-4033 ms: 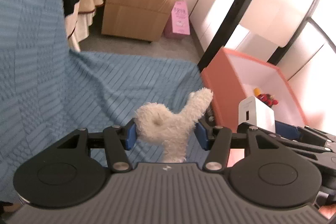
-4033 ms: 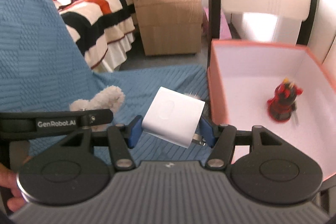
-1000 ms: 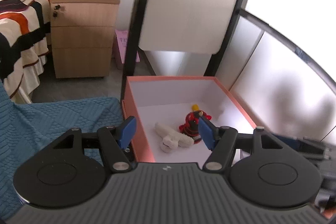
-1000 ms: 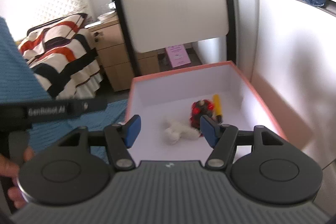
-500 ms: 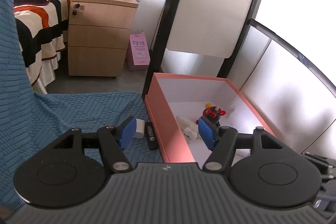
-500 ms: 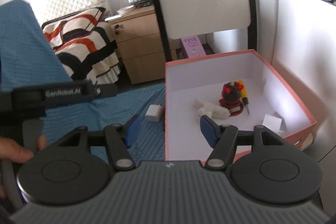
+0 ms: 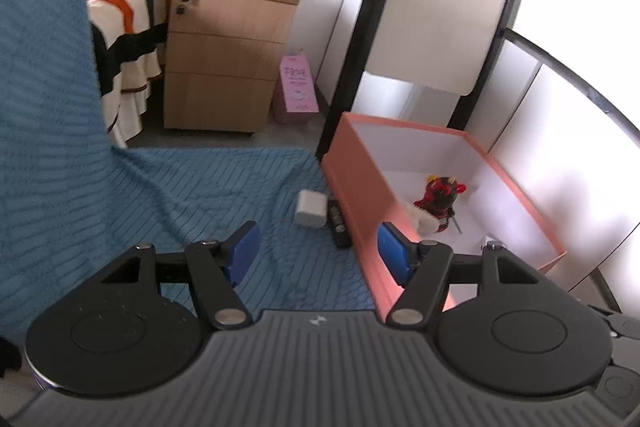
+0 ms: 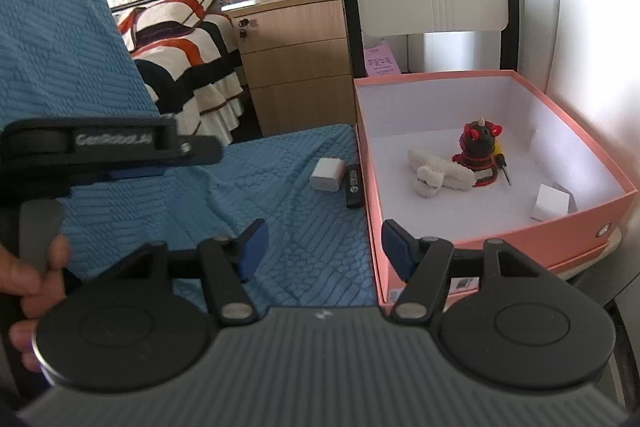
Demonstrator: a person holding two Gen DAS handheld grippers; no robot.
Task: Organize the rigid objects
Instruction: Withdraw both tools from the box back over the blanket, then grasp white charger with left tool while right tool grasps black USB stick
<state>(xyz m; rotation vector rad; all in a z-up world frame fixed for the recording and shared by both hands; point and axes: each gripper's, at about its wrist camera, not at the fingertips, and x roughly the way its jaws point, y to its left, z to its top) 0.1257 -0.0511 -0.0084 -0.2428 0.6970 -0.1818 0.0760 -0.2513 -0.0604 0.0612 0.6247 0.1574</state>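
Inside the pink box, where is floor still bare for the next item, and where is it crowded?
In the pink box, the near-left floor beside the wall facing the blue cover is bare, as is the far-right corner. The middle is crowded: plush toy, red-and-black figure and screwdriver cluster together. A white cube takes the near-right corner.

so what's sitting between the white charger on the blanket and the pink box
A small black remote-like bar lies between the white charger and the pink box, close against the box wall. Both wrist views show it, the right one most clearly.
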